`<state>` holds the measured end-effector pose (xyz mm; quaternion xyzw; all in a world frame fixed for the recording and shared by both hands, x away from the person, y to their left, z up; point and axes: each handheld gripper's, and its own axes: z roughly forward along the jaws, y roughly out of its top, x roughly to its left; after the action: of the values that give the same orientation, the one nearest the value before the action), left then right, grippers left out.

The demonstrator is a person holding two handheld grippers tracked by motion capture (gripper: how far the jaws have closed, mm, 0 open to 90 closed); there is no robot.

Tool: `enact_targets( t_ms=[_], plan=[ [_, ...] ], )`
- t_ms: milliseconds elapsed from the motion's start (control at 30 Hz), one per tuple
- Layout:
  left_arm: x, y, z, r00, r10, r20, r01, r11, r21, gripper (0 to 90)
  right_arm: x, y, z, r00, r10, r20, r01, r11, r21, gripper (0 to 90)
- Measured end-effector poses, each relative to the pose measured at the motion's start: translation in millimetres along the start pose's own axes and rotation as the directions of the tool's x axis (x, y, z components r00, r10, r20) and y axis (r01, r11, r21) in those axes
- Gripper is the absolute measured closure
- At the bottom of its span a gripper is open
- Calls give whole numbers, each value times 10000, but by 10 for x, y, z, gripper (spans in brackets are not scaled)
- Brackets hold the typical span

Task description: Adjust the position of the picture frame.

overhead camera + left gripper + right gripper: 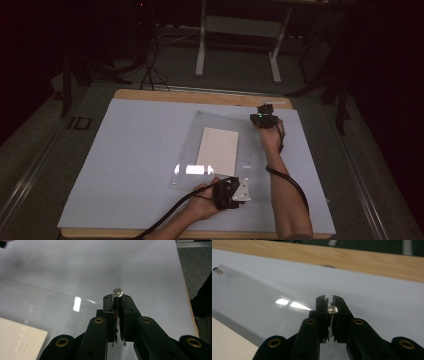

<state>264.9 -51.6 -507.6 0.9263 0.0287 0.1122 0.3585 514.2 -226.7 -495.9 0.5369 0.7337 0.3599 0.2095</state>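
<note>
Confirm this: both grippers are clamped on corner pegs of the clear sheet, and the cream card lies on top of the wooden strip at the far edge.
Wrong about the card. The cream card lies under the clear sheet mid-table, as the high view shows, not on the wooden strip. The left gripper and right gripper are each clamped on a peg.

a clear plastic sheet (220, 150) lies flat on the white table cover (135, 160), with a pale card (218, 148) under its middle. small round-headed silver pegs stand at its corners: one (117, 293) at the near right, one (332, 309) at the far right, another (217, 270) farther along.
</note>
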Motion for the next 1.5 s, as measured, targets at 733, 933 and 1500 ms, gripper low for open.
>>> enact_targets(
  t_ms=[733, 933, 1500],
  plan=[
    [106, -201, -169, 9906, -1362, 144, 1366, 9900, -359, 856, 1609, 335, 562, 9348, -2340, -2671, 2533, 9665, 401, 834],
    [142, -328, -80, 9823, -1777, 586, 1801, 9829, -382, 788, 1556, 210, 682, 9301, -2291, -2871, 2613, 9620, 791, 806],
    [601, -782, -573, 9478, -3189, 2, 3177, 9439, -903, 624, 1185, -42, 69, 8840, -3207, -3402, 3405, 9402, -16, 650]
  ],
)
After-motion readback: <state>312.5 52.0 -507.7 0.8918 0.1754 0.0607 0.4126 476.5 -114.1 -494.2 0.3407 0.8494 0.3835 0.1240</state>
